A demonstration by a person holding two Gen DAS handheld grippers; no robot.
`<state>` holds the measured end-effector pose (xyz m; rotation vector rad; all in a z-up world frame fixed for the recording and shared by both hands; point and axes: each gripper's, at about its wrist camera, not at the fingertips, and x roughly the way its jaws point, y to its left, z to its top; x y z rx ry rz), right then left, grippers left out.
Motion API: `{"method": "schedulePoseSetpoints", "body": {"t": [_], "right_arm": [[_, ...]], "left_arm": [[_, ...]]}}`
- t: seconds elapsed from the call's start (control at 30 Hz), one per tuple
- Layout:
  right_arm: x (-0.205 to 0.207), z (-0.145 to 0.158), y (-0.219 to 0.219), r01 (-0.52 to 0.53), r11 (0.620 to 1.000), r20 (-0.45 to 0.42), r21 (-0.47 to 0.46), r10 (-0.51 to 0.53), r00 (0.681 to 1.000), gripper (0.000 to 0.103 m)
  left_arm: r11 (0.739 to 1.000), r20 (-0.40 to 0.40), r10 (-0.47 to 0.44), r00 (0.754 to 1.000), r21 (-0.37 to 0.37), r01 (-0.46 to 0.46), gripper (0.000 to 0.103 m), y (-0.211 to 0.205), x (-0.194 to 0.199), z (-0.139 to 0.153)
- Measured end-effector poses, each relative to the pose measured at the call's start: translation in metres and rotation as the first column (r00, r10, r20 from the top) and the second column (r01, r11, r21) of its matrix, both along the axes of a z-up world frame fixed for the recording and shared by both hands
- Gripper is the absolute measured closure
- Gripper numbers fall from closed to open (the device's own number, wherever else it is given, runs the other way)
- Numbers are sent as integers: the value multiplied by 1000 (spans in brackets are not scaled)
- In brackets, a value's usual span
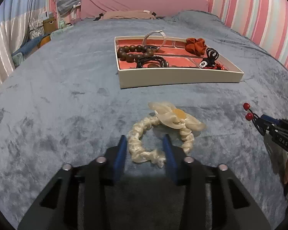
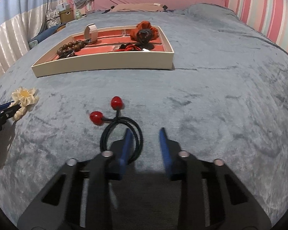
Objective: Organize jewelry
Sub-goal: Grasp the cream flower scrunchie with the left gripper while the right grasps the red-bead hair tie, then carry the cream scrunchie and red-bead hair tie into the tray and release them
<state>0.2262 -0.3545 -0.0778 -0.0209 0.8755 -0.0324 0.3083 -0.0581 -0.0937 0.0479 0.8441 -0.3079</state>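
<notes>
Left gripper (image 1: 145, 140) closed partway on the cream scrunchie (image 1: 134, 134): outer pad against the band's left side, inner pad standing inside the loop, near arc bunched between the two and seemingly pinched. Lying flat on the blanket (image 1: 67, 95), flower end farthest from the fingers.

Right gripper (image 2: 145, 130) parted over the bead tie (image 2: 113, 120): left pad planted inside the black loop, right pad off to the side with a gap, so not clamped. Red beads (image 2: 96, 117) just ahead and left of the tips, resting on the blanket.

Farther ahead of both, well apart from either, the tray (image 1: 172, 77): cream walls, red lining split into compartments. On the left side, wooden beads (image 1: 132, 52) with black cords (image 1: 151, 61) in front and a white band (image 1: 153, 38) standing on edge behind. On the right side, a red scrunchie (image 1: 194, 46) at the back, a black clip (image 1: 212, 54) beside it, red cord (image 1: 218, 67) at the near corner. Exact compartments hard to tell.

Bare blanket between grippers and tray.

Beyond the tray, a pillow (image 1: 128, 15) and pink headboard (image 1: 144, 0); striped wall (image 1: 259, 9) to the right, curtain (image 1: 2, 48) to the left.
</notes>
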Motion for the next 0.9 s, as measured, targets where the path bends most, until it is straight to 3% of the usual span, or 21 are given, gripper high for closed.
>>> {"method": "schedulePoseSetpoints", "body": {"t": [0.1, 0.3, 0.9], "right_arm": [[1, 0, 2, -13, 999, -7, 30, 14, 1000, 97], [-2, 4, 2, -16, 999, 14, 33, 15, 1000, 99], [-9, 13, -3, -3, 998, 69, 62, -1, 998, 99]], "left_arm": [[1000, -8, 2, 1000, -24, -2, 79, 4, 0, 0], [999, -4, 0, 1000, -41, 0, 89, 6, -2, 2], [1000, 53, 7, 999, -24, -6, 92, 5, -10, 15]]}}
